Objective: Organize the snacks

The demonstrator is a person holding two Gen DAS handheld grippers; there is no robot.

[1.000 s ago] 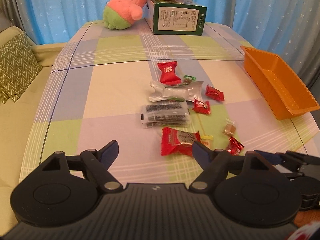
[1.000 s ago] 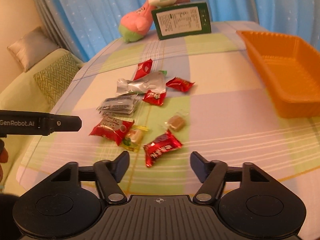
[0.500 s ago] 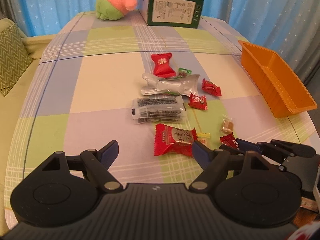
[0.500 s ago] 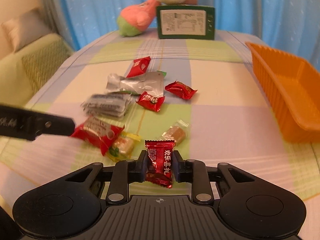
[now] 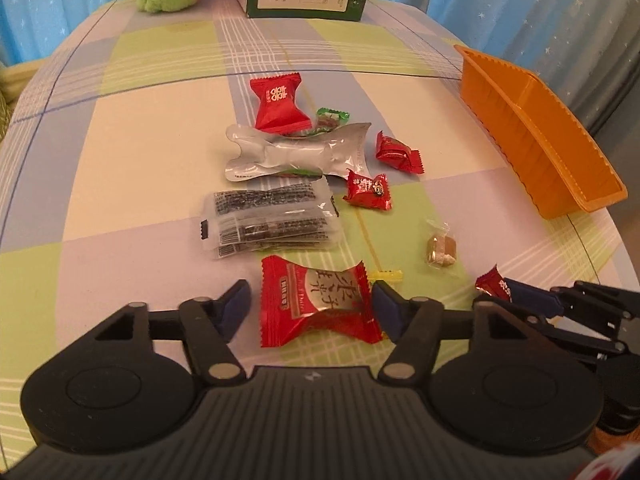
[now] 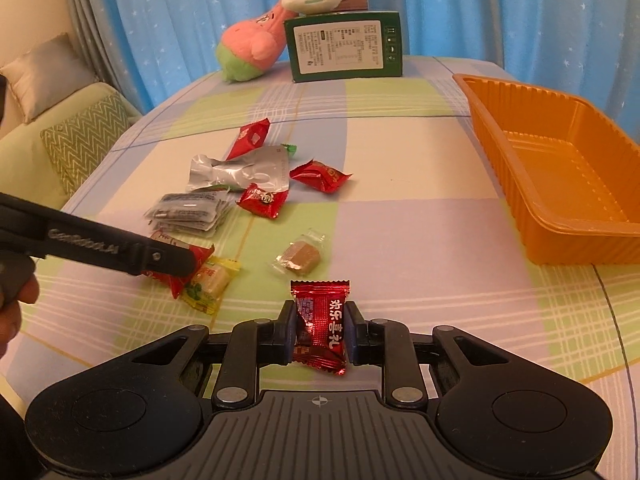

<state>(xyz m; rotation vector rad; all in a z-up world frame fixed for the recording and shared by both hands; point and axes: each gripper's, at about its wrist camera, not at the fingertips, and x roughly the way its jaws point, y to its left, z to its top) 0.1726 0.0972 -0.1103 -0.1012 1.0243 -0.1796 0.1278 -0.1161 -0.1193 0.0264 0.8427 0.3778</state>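
My right gripper [image 6: 320,334] is shut on a dark red candy [image 6: 321,326] and holds it above the checked tablecloth; it also shows in the left wrist view [image 5: 516,294]. My left gripper [image 5: 310,308] is open, its fingers on either side of a large red and white snack packet [image 5: 316,306] that lies on the cloth. Several more snacks lie beyond: a silver pouch [image 5: 296,154], clear dark packets [image 5: 272,220], red candies [image 5: 368,190] and a brown candy [image 5: 440,246]. An empty orange tray [image 6: 560,172] stands at the right.
A green box [image 6: 344,50] and plush toys [image 6: 252,48] stand at the table's far end before blue curtains. A sofa with a zigzag cushion [image 6: 76,144] is left of the table. A yellow candy [image 6: 210,280] lies by the left gripper's finger.
My right gripper closed on the dark red candy and lifted it. My left gripper moved forward and down until its open fingers flank the large red packet.
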